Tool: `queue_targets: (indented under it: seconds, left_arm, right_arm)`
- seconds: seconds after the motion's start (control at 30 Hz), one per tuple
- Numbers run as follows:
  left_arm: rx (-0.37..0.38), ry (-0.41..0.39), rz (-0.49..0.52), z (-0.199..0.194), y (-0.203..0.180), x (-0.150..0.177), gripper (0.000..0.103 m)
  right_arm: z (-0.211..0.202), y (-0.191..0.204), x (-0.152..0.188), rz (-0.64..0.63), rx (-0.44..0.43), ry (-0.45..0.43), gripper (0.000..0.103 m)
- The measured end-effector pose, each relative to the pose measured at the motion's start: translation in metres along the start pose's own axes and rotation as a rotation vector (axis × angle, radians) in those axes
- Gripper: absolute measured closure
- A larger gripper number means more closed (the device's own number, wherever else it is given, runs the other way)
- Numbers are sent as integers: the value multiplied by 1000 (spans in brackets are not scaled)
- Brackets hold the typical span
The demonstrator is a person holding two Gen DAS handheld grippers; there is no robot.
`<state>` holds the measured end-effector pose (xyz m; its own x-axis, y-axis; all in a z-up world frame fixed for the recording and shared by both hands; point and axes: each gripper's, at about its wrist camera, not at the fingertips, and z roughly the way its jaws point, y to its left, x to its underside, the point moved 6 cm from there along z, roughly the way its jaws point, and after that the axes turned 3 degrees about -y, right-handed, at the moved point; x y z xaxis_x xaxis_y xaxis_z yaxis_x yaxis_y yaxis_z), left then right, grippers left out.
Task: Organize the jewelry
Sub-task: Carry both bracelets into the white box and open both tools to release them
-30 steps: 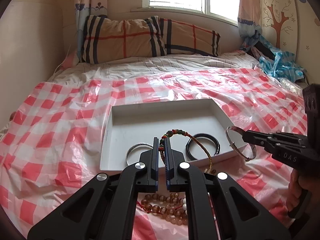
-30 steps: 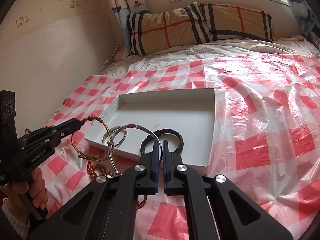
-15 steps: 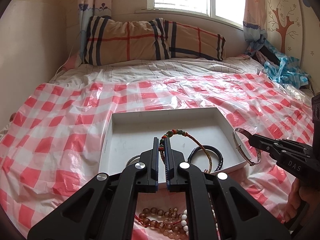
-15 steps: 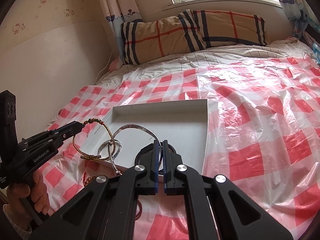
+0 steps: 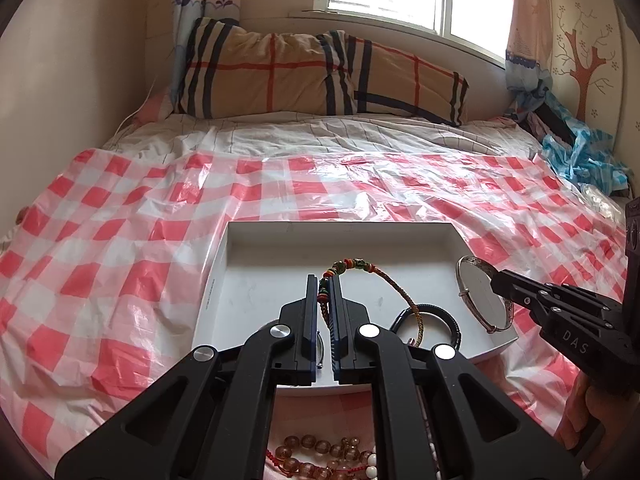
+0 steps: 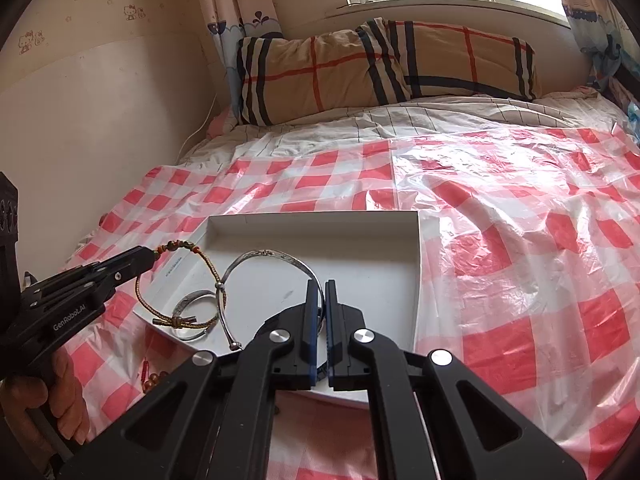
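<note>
My left tongs (image 5: 324, 286) were pressed together on the braided cord bracelet (image 5: 384, 280), pinching it at its beaded end, with the rest of the cord hanging down in a loop over the near part of the white tray (image 5: 344, 229); my right tongs (image 6: 319, 286) were likewise clamped, pinching the silver bangle (image 6: 276, 258), which hung on edge above the tray's right side; both pieces were in the air, not yet resting on the tray floor. The tray lay on the bed, on the red-checked plastic sheet (image 5: 120, 248); inside it already sat a black bracelet (image 5: 432, 316) near the front edge and a second silver bangle (image 6: 196, 316) at the front left corner; a string of amber beads (image 5: 320, 452) lay outside on the sheet, just in front of the tray, beneath my left tongs.

I judged the step in hand to be the carry-in: two pieces brought over the tray together, with release to come. The next move seemed to call for lowering each piece over bare tray floor, keeping the cord's dangling loop from snagging on the black bracelet or the bangle below it, then spreading the tongs; after that the beads would remain to be fetched.
</note>
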<state>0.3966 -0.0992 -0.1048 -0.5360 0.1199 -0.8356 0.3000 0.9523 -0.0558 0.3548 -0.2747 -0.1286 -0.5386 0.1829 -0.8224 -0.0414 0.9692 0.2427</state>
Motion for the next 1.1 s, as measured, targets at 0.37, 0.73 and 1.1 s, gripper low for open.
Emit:
queue_targets:
  seconds: [0.37,0.73,1.1]
  left_arm:
    - [-22,26,-30,14,13,8,98]
    - [-50,71,-9,28,14,17,98]
    - [-76,80,-1,18,20,21,97]
  right_arm:
    - [29,9,-1,-53,28,29,99]
    - [37,15,5,-85,53,58,82]
    - [25,13,-1,-79,50,32,65]
